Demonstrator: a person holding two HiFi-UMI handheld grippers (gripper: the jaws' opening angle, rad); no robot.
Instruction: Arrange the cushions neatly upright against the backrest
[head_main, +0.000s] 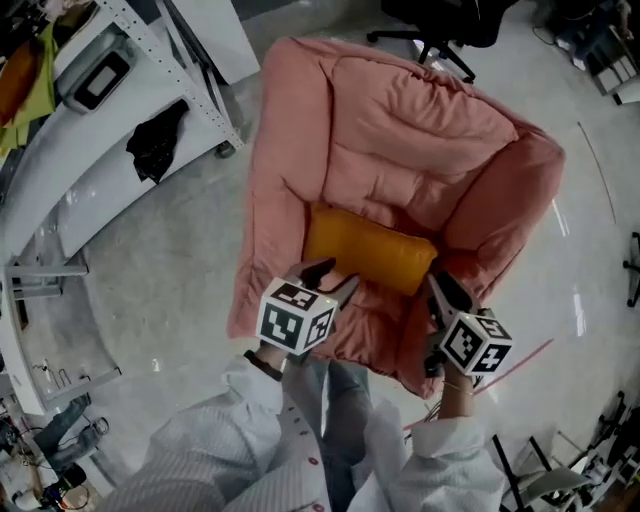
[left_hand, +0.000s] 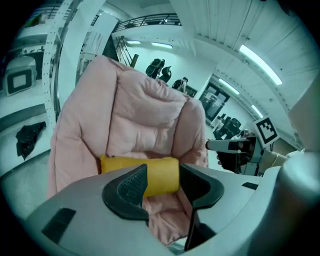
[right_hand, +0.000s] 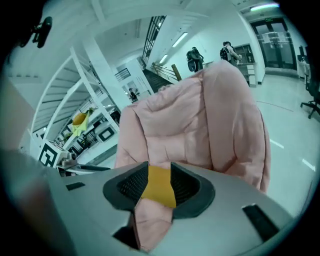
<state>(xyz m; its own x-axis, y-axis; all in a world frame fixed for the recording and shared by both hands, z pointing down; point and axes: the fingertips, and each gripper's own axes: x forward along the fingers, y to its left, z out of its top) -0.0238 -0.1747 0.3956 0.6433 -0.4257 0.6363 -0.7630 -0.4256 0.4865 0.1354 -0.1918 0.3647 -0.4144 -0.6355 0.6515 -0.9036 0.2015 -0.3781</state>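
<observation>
Our left tool (head_main: 330, 278) and right tool (head_main: 443, 292) hang spread and empty over the seat's near edge. Neither touches the yellow cushion (head_main: 370, 248), which leans against the pink armchair's backrest (head_main: 400, 130). We judge the soft padding could let it slump forward, unsupported.

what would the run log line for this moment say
scene: yellow cushion lying on pink chair at backrest | left hand-held gripper: open, empty | right hand-held gripper: open, empty | contact: none
</observation>
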